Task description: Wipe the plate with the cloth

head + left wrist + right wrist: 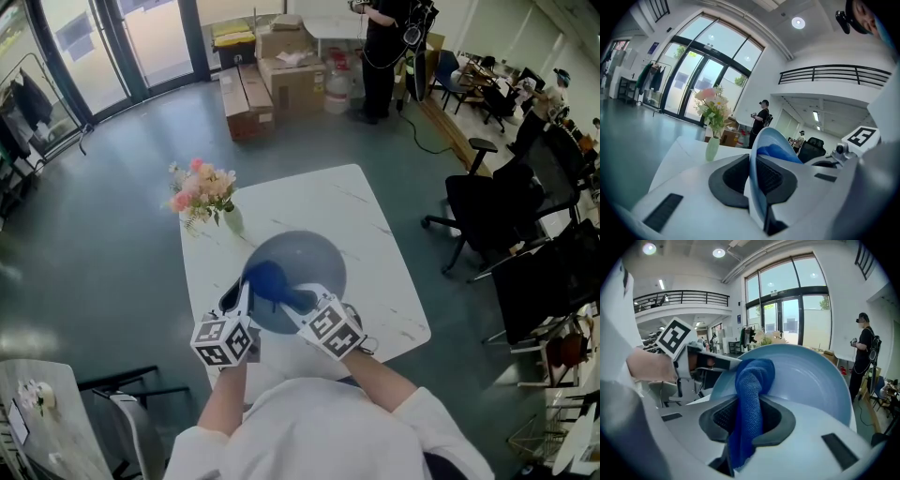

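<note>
The left gripper (753, 180) has its jaws closed tight on the rim of a pale blue plate (764, 140), which stands on edge between the dark pads and rises out of them. The right gripper (747, 420) has its jaws shut on a dark blue cloth (751, 399); the bunched top of the cloth lies against the plate's hollow face, near the rim that the left jaws hold. From the head view both grippers sit close together at the near edge of a white worktop (328, 202), and the plate is held up over it, tilted. A pale green vase (232, 220) of pink and white flowers stands on the worktop's far left corner, well apart from the plate. Beyond, a person in black (380, 56) stands beside stacked cardboard boxes (281, 75).
</note>
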Action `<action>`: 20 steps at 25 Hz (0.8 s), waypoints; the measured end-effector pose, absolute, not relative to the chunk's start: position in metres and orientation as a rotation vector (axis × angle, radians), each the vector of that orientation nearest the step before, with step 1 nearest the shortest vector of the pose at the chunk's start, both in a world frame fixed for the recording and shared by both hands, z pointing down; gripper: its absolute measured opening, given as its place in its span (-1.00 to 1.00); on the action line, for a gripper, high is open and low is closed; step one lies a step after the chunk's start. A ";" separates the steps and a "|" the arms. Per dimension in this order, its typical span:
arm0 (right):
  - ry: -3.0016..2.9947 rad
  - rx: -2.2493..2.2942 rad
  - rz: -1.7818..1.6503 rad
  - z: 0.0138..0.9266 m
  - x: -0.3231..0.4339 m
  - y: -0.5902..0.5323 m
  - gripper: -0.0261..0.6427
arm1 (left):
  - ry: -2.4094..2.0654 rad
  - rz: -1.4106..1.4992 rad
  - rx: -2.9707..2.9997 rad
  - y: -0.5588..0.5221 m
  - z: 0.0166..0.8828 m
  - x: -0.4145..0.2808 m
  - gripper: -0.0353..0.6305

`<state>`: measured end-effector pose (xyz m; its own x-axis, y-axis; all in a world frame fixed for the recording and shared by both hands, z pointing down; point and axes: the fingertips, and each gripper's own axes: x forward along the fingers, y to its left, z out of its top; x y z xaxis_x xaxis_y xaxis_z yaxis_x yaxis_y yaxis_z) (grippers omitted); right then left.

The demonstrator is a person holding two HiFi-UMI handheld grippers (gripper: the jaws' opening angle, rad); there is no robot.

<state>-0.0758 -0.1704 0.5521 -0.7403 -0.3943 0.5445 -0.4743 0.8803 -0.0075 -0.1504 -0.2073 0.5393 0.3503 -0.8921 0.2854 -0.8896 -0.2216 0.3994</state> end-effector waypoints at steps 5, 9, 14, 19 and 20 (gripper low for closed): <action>-2.424 0.487 0.230 0.579 -0.078 -0.147 -0.64 | -1.599 -0.038 2.107 -0.217 0.533 -0.168 -0.76; -2.289 0.446 0.251 0.604 -0.053 -0.141 -0.64 | -1.635 -0.035 2.107 -0.218 0.528 -0.180 -0.76; -2.153 0.602 0.208 0.610 -0.001 -0.171 -0.64 | -1.628 0.015 2.115 -0.210 0.534 -0.181 -0.76; -2.092 0.812 0.113 0.587 0.040 -0.214 -0.65 | -1.582 0.042 2.112 -0.198 0.547 -0.170 -0.76; -2.091 0.845 0.094 0.581 0.044 -0.221 -0.65 | -1.567 0.050 2.112 -0.195 0.550 -0.166 -0.76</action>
